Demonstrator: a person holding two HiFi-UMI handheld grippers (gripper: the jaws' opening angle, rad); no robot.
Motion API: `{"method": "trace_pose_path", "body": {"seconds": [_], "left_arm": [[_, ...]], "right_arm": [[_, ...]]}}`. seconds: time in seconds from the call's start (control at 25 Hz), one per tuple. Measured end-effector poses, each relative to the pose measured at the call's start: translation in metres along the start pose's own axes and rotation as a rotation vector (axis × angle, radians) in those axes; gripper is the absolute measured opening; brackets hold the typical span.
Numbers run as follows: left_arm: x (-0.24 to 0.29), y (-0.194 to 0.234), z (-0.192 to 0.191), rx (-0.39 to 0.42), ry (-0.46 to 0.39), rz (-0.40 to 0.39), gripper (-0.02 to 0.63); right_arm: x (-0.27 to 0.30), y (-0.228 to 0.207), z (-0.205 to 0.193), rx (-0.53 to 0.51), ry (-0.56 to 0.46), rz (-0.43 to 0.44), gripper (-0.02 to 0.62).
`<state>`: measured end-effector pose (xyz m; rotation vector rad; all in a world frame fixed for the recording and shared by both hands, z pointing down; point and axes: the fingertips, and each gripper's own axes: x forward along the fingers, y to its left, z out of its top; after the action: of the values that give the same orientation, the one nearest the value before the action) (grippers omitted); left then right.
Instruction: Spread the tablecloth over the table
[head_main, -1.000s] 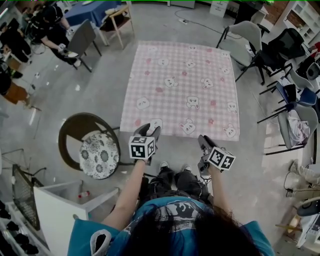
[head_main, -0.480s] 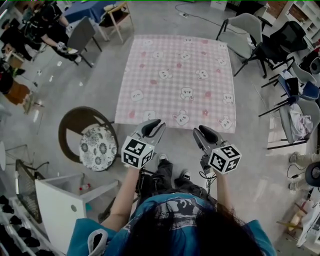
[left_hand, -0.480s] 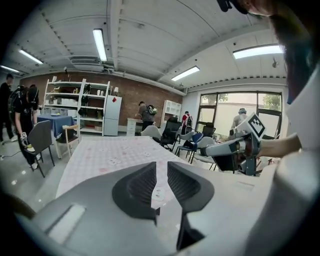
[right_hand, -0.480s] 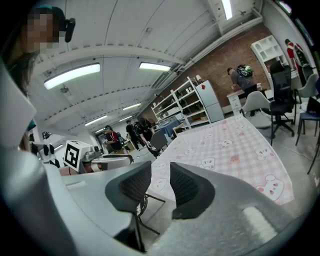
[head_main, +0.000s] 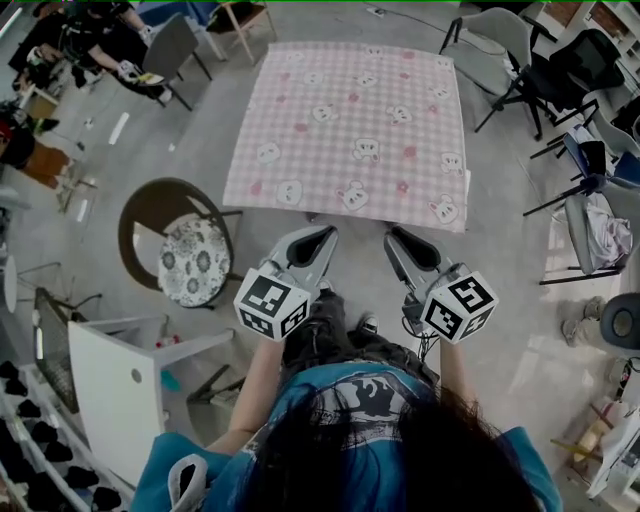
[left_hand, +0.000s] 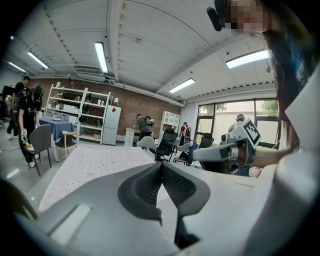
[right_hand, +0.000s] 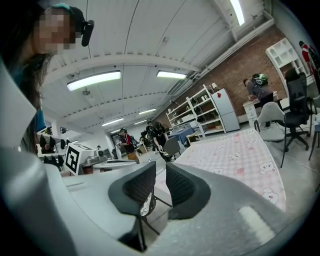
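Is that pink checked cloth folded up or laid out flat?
Spread flat: the tablecloth lies open as one smooth rectangle, all four edges straight and its bear prints showing, with no folds or bunching.

Grey concrete floor (head_main: 190, 140), seen from above. A pink checked tablecloth (head_main: 350, 120) printed with bear faces lies flat over the table, hiding its top. On the floor stand a round chair (head_main: 150, 215) with a flowered cushion (head_main: 195, 262), a white cabinet (head_main: 115, 385) and a grey chair (head_main: 495, 55) beside the table.

Pink checked tablecloth (head_main: 345, 120) with animal faces, flat, fully outspread.
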<state>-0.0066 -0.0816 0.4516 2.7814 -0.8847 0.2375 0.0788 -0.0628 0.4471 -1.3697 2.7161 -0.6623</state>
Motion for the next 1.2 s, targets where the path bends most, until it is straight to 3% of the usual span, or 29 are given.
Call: {"method": "trace_pose_path", "body": {"seconds": [0.36,0.6,0.84,1.2], "left_arm": [[-0.014,-0.047,0.000,-0.007,-0.019,-0.029,0.015],[-0.021,-0.054,-0.002,-0.005,-0.022,-0.014,0.015],[-0.019,-0.060,0.000,-0.004,-0.034,-0.009,0.015],[-0.015,-0.063,-0.007,-0.009,-0.018,-0.006,0.015]], "right_arm": [[-0.022,0.022,-0.015,-0.049,0.008,0.025,0.003],[-0.032,0.028,-0.016,-0.077,0.006,0.049,0.002],[-0.041,0.030,-0.019,-0.184,0.049,0.039,0.002],[-0.042,0.034,-0.027,-0.204,0.083,0.072,0.002]]}}
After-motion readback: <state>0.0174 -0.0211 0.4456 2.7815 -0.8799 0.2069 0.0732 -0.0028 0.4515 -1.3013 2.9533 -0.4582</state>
